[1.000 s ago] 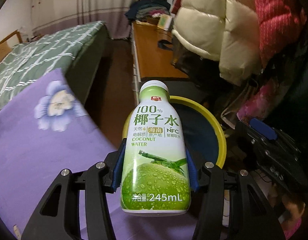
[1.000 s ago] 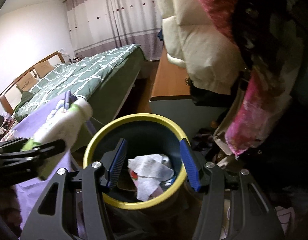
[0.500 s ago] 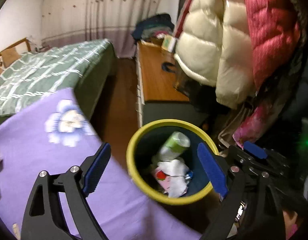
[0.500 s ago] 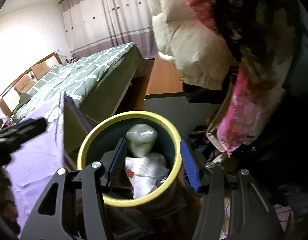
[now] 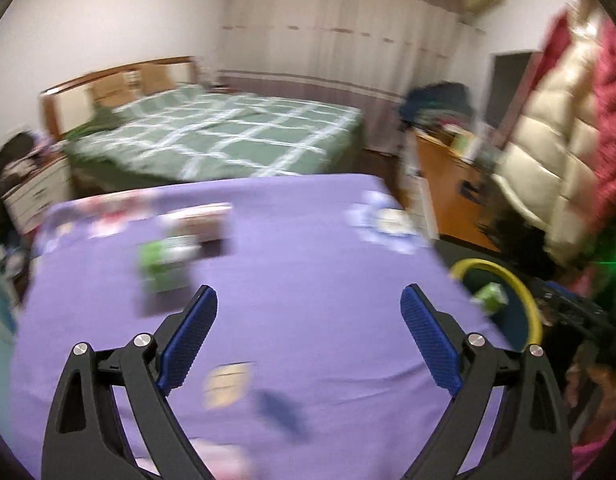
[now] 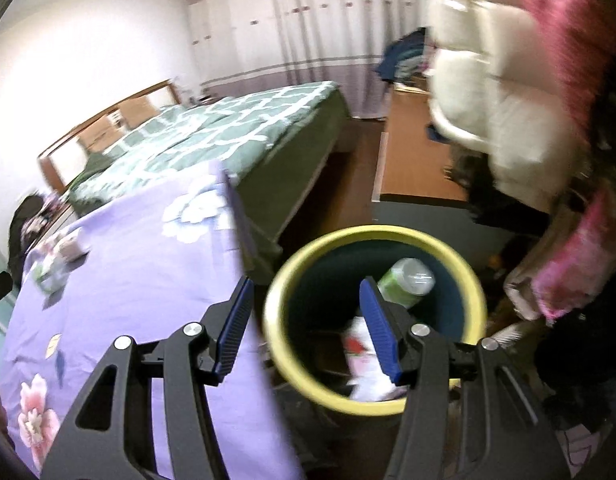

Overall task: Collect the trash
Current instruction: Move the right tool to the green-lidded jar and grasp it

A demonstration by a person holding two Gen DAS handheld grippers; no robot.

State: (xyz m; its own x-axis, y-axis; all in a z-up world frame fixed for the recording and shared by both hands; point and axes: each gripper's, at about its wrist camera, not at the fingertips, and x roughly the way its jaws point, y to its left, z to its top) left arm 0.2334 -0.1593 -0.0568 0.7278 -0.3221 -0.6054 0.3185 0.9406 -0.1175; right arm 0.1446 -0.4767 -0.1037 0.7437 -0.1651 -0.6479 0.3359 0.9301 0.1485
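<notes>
The yellow-rimmed dark bin [image 6: 304, 372] stands on the floor beside the purple table. The green coconut water bottle [image 6: 406, 282] lies inside it on crumpled white paper [image 6: 368, 376]. The bin [image 5: 524, 304] and bottle [image 5: 490, 298] also show at the right of the left wrist view. My left gripper [image 5: 308, 332] is open and empty above the purple tablecloth [image 5: 308, 260]. A blurred green-and-white package [image 5: 164, 260] and a brown box [image 5: 204, 228] lie ahead on the table. My right gripper [image 6: 306, 320] is open and empty over the bin's left rim.
A small card [image 5: 228, 384] lies on the cloth near the left gripper. A green checked bed [image 5: 228, 136] stands behind the table. A wooden desk [image 6: 412, 160] and hanging cream and pink jackets [image 6: 508, 100] are on the right, close to the bin.
My left gripper opened and dropped the coconut water bottle into the bin, then swung left over the table. My right gripper shifted slightly left over the bin's rim.
</notes>
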